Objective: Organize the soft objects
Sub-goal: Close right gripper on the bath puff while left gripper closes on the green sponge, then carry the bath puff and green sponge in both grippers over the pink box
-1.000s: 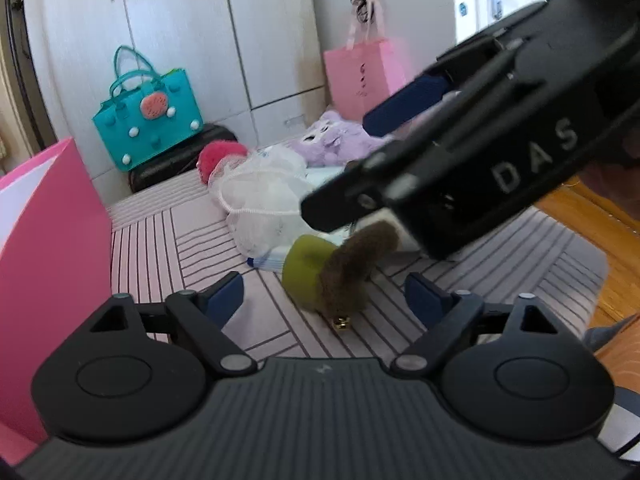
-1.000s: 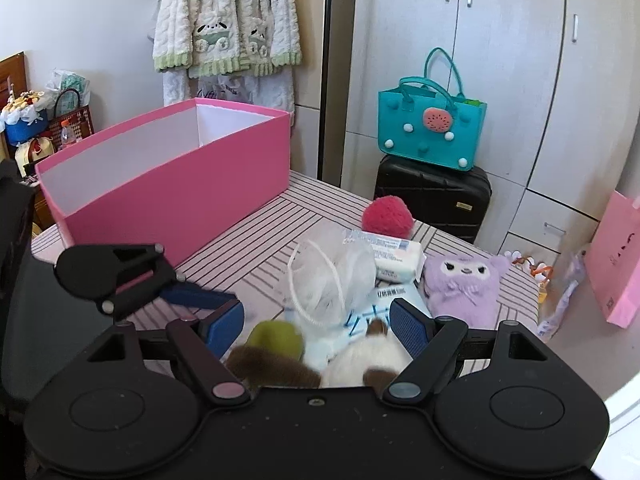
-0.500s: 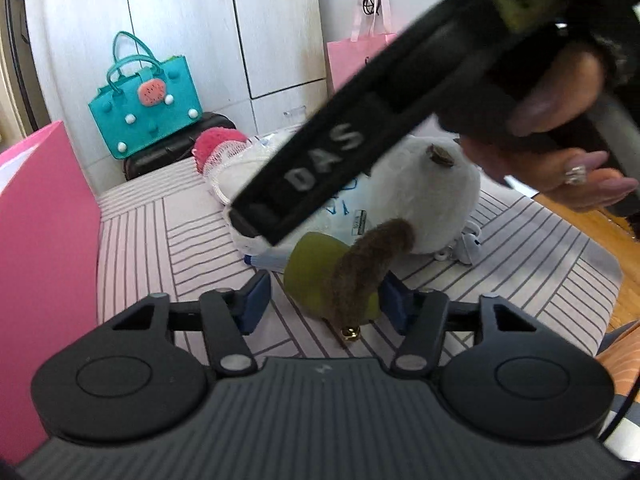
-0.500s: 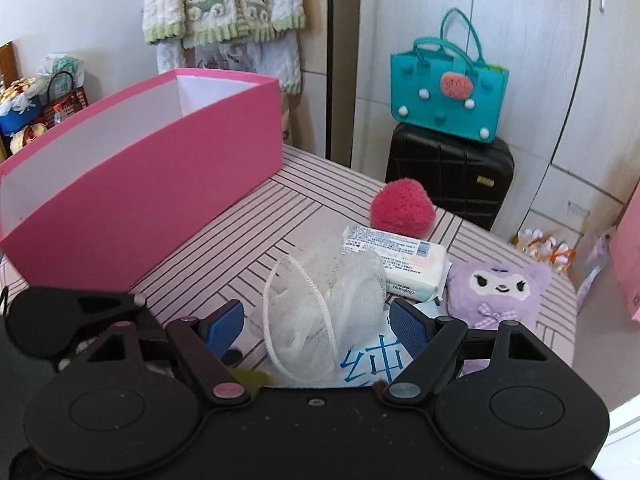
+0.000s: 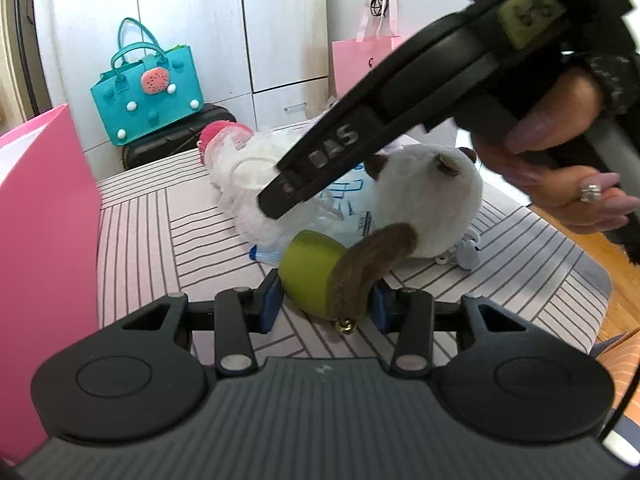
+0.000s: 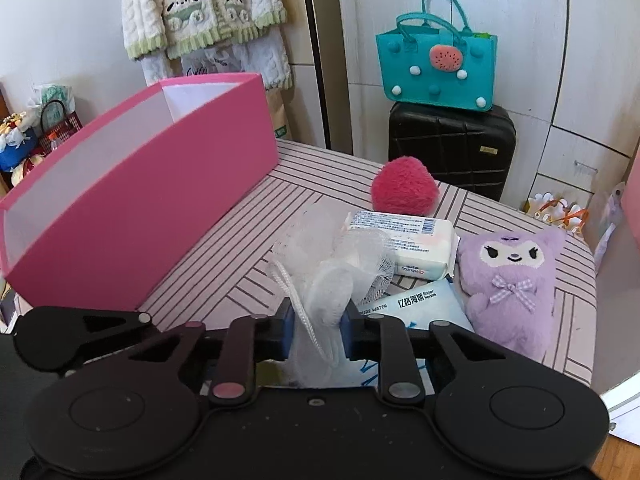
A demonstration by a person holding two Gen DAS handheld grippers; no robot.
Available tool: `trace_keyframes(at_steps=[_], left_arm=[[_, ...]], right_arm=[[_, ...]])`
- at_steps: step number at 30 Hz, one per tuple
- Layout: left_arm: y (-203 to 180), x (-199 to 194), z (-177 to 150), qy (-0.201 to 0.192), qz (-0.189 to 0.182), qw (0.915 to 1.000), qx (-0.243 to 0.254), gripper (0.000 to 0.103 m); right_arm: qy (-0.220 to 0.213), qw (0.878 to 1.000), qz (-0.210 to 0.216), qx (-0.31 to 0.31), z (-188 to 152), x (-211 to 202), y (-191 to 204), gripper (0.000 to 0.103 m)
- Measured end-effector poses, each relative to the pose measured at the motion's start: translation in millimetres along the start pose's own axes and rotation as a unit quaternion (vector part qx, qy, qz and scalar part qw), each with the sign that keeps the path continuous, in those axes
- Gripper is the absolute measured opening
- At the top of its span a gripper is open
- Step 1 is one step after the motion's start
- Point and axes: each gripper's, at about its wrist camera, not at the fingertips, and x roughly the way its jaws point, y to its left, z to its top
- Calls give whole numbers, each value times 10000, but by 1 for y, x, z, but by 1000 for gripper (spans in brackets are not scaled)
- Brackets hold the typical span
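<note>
Pink and big, the box (image 6: 132,204) sits open at the left end of the striped desk (image 6: 224,240). It is the biggest thing on the desk, and no toy shows inside it from here.

Next biggest is the white and brown plush cat (image 5: 432,200). It lies in the middle of the pile, and its brown tail curls over a green roll (image 5: 310,276). The purple plush toy (image 6: 512,280) lies on its back at the right end of the desk. A white mesh bath puff (image 6: 332,264) sits in the middle, partly on top of a white wipes pack (image 6: 412,240) and a blue wipes pack (image 6: 420,304). A fuzzy red ball (image 6: 402,192) rests at the far edge, near the white pack.

The left hand-held gripper (image 5: 323,305) has just been closing, and its blue pads now press both sides of the green roll, with the brown tail squeezed in too. A little gold bell (image 5: 346,325) hangs under the roll.

The right hand-held gripper (image 6: 318,334) has just snapped nearly closed on the near end of the bath puff and its white cord. A hand (image 5: 560,160) holds this gripper's handle above the pile.
</note>
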Motion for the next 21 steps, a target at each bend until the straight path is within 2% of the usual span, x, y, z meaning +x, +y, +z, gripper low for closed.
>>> trace_keyframes(at_steps=[10,21], left_arm=[[9,-16,0,229,-11,9996,-144,43],[28,-27,-1,783,-271,9960,-325,46]], right_arm=[[-107,9999,72,10,-2,-26,12,24],[-199,9997,100,-43,-9,-46,31,24]])
